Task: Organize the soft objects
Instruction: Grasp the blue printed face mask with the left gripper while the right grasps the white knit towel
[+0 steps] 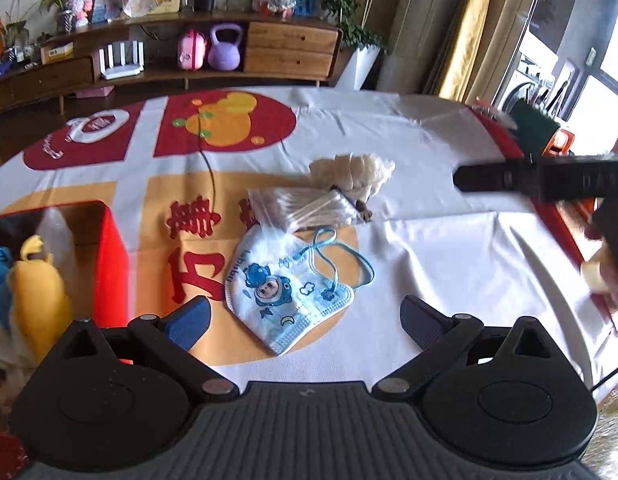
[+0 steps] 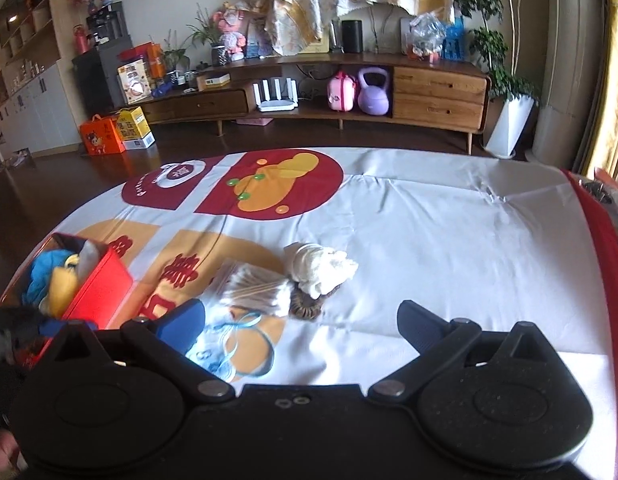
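The kid's mask (image 1: 287, 294) lies flat on the surface (image 1: 449, 248), right between your left gripper's (image 1: 305, 322) fingers but not touched by them. Those jaws are spread wide with nothing in them. Just past the mask there's a clear bag of cotton swabs (image 1: 305, 208) overlapping its top edge, and a cream plush thing (image 1: 353, 172) sits right behind that, touching a brown hair tie (image 2: 305, 306). Off to your left, a red box (image 1: 109, 256) holds a yellow toy (image 1: 35, 292) and something blue. Your right gripper (image 2: 301, 328) hangs over the white cloth, jaws also spread and empty, mask peeking out under its left finger. A wooden cabinet (image 2: 437, 94) sits at the back.
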Available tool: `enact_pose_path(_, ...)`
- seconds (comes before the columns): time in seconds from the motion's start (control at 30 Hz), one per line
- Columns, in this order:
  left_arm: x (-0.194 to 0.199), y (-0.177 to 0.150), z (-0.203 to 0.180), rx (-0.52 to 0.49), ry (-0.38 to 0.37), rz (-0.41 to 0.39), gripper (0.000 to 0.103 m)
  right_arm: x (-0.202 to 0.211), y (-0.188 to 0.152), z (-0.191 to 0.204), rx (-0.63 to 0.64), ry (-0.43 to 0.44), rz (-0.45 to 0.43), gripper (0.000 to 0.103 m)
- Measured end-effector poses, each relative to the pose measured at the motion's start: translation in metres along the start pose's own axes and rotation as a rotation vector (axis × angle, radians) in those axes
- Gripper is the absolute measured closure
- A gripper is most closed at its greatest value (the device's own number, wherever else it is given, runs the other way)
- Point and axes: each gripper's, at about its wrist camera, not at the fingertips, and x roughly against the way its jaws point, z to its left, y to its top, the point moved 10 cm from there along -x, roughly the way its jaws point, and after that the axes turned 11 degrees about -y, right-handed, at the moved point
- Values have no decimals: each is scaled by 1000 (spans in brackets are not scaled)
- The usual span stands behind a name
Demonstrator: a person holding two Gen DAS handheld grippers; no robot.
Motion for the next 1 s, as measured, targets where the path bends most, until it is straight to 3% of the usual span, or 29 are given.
enact_pose_path(0.3, -39, -1, 20, 40, 39, 53, 1, -44, 14, -2, -13, -5, 55, 3)
enact_pose_path(0.47, -55, 3, 33, 28, 106, 56, 1, -67, 23, -2, -29, -18, 72, 3)
enact_pose_path(0.67, -70, 4, 40, 49, 113, 72, 1, -94, 30, -2, -56, -40, 93, 3)
enact_pose_path(1.0, -82, 1, 28, -65, 123, 82, 3, -122, 23, 1, -72, -62, 125, 7)
